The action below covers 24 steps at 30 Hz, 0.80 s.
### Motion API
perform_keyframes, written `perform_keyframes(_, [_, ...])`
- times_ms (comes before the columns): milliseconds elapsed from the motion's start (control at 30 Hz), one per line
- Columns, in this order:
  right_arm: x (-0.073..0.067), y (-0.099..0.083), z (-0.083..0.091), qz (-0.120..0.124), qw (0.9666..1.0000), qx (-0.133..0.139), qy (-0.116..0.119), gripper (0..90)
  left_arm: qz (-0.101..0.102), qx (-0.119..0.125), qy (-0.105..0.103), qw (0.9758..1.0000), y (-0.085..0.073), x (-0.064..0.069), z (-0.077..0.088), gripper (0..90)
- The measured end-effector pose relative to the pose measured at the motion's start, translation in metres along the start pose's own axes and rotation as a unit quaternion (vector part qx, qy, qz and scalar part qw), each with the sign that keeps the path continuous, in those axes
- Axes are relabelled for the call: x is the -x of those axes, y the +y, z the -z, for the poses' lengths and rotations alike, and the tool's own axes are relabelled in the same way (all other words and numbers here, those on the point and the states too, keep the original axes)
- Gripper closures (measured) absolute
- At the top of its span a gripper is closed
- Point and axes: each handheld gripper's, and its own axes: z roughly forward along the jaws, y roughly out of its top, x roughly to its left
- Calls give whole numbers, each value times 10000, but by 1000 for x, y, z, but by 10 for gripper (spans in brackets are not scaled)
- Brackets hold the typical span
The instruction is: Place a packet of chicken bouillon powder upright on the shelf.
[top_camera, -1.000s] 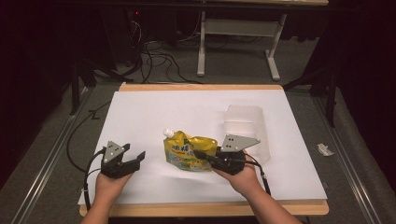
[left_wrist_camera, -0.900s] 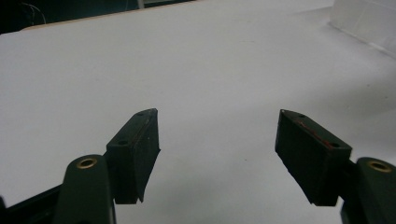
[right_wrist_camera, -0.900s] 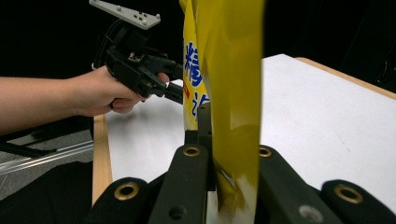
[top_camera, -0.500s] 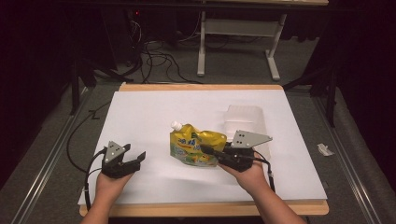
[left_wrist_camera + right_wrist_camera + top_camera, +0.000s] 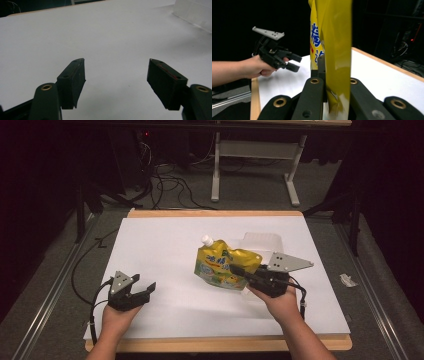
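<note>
My right gripper (image 5: 239, 271) pinches the yellow pouch (image 5: 222, 266) by its edge, lifting it over the desk (image 5: 160, 240) near the clear box (image 5: 260, 241). My left gripper (image 5: 145, 289) waits, jaws wide, holding nothing.

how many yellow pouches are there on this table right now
1: the yellow pouch is near the table's middle, clamped in the right gripper, beside the clear container. Nothing suggests another is hidden.

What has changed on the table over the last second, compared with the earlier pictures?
The right claw, shut on the yellow pouch, has lifted it and tipped it more upright, its white cap now pointing up and away, carrying it slightly toward the clear container. The left claw stayed open and in place; the container did not move.
</note>
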Motion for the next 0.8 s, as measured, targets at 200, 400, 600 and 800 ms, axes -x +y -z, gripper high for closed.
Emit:
perform_keyframes(200, [10,3,16,-18,9997,108,-230,900,-20,-16,-12,10000,0,0,-1,315])
perform_keyframes(400, [20,3,27,-62,9989,178,-436,900,-53,-27,-28,10000,0,1,-2,315])
perform_keyframes(600, [26,2,33,-88,9983,168,-542,900,-52,-18,-31,10000,0,1,-2,315])
perform_keyframes(800, [35,-1,40,-118,9972,156,-728,900,-46,-5,-38,10000,0,1,-1,315])
